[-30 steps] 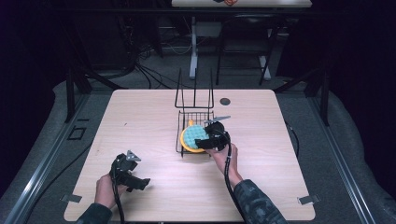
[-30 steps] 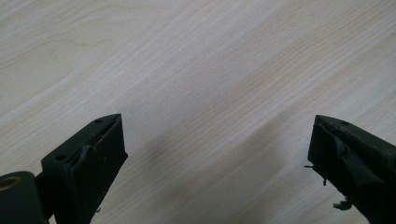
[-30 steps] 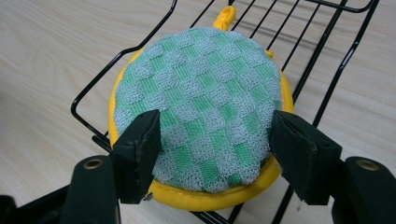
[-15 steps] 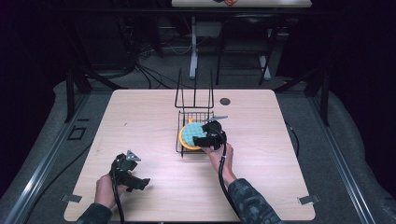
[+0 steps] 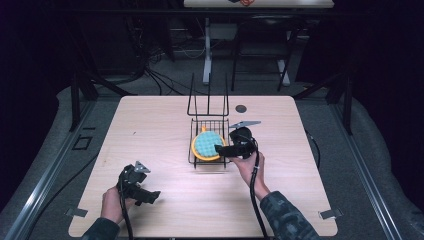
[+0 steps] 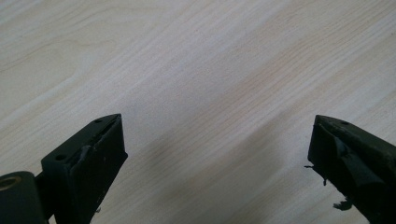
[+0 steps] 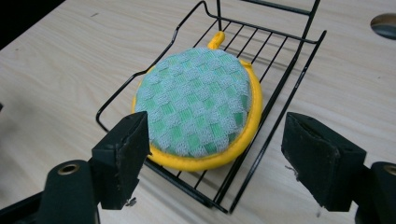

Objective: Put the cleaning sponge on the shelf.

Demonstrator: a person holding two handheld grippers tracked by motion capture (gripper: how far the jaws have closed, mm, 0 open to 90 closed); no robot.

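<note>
While left tongs (image 5: 152, 196) rest low, right tongs (image 5: 219, 149) hover, spread, over the pad (image 5: 208, 144).

This looks like a lab or recording studio, not a home. A pale wood-grain surface (image 5: 165, 125) stands alone in a dark room on a grey floor (image 5: 380, 165), lit from above while everything around it falls into black. Behind it, black metal stands (image 5: 80, 95) and loose cables (image 5: 165, 80) lie about, and a second table (image 5: 260, 4) on a white leg (image 5: 206, 50) stands farther back. Tape marks (image 5: 80, 143) sit on the floor beside the surface, and metal brackets (image 5: 330, 214) clamp its near corners. A cable port (image 5: 241, 108) is set into the top.
</note>
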